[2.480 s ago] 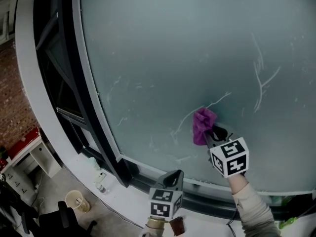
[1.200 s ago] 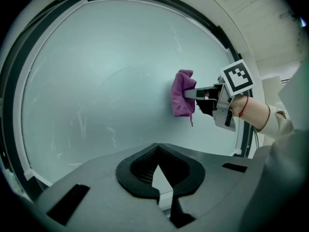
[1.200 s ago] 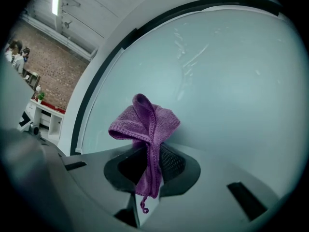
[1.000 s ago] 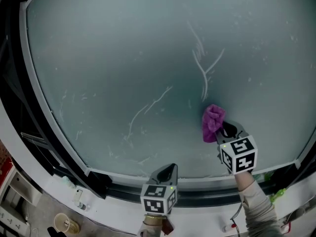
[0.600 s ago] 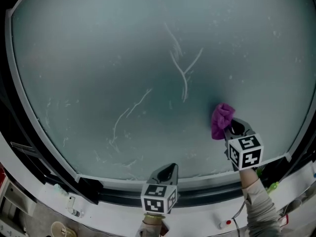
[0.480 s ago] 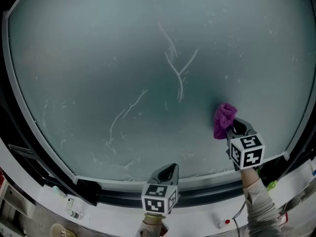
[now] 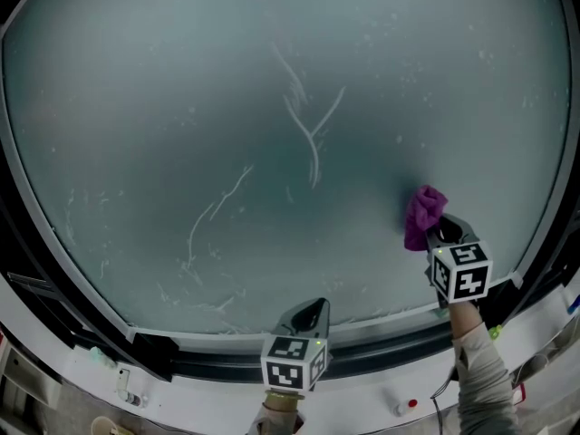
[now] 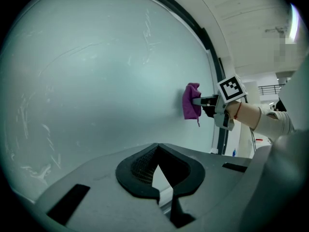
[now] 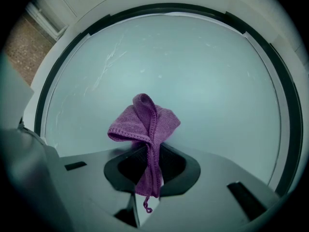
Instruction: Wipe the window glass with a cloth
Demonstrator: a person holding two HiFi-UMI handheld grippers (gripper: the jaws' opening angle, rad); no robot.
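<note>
1. The right tool (image 9: 150,170) is clamped on a purple cloth (image 9: 145,124). It pinches only a narrow lower fold, while the bunched rest stands just ahead of its tips against the window glass (image 7: 227,107). In the head view the same tool (image 7: 433,236) and cloth (image 7: 422,214) sit low on the pane's right side.
2. The left tool (image 8: 158,170) has its jaws together on nothing. It hangs low (image 7: 308,314) by the bottom frame (image 7: 181,356), well to the left of the right tool.
3. The likeliest risk is the cloth slipping. So little of it is gripped that drag across the glass could pull it out of the jaws.
4. The bunch is small. If the right tool tilts or presses too hard, its hard tips could meet the glass and scratch it.
5. The pale streaks (image 7: 308,130) lie up and to the left of the right tool, well apart from the cloth. Short strokes near this edge would probably miss them.
6. The frame is near the right tool's right side, so a wide sweep could knock into it.
7. I cannot tell how firmly the cloth presses on the glass, or which face of the pane carries the streaks.
8. The pane is frosted and hides whatever is behind it, and its upper edge is cut off in the head view.
</note>
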